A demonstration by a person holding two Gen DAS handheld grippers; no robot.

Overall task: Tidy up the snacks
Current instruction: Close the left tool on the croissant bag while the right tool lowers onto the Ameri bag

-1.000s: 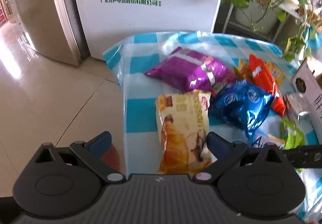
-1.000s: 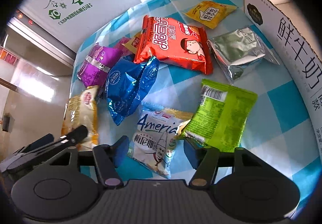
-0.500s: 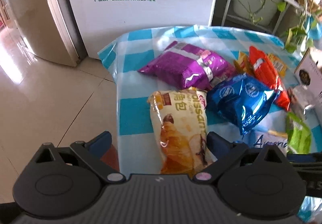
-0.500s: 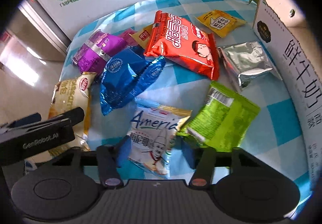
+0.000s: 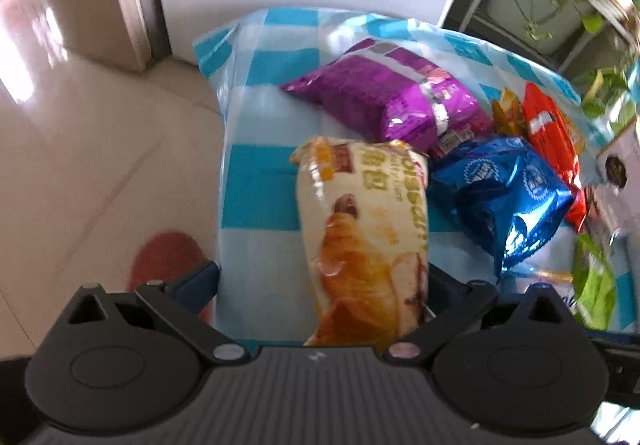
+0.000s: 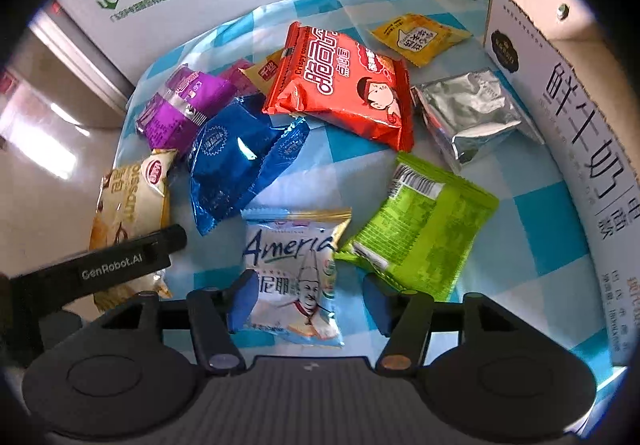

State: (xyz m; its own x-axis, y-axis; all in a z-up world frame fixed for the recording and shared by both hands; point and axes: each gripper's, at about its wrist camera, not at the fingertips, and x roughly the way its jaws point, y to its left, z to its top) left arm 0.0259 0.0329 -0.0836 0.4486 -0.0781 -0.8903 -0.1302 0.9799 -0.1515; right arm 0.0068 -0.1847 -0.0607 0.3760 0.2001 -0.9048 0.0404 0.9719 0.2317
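- Since a second ago my left gripper [image 5: 320, 281] has pushed forward over the worktop [image 5: 260, 181] edge, and the croissant bag [image 5: 364, 229] now fills more of the left wrist view, lying between the spread fingers.
- My left gripper is released: its right finger is just beside the bag's edge, while the left finger hangs off the worktop over the floor [image 5: 80, 149]. I cannot tell whether the right finger touches the bag.
- My right gripper [image 6: 308, 301] is also released, with the white Ameria pack [image 6: 294, 265] lying between its blue fingers, not pinched.
- From the right wrist view the left gripper's finger [image 6: 120, 265] crosses over the croissant bag [image 6: 132, 201] at the worktop's left edge.
- Just beyond lie the blue pack [image 6: 236, 153] and the purple pack [image 6: 184, 105], overlapping each other.
- The red pack [image 6: 344, 85] lies mid-worktop, the green pack [image 6: 424, 233] just right of the Ameria pack, the silver pack [image 6: 468, 113] and yellow pack [image 6: 420, 37] further back.
- A milk carton box [image 6: 568, 117] stands along the right side.
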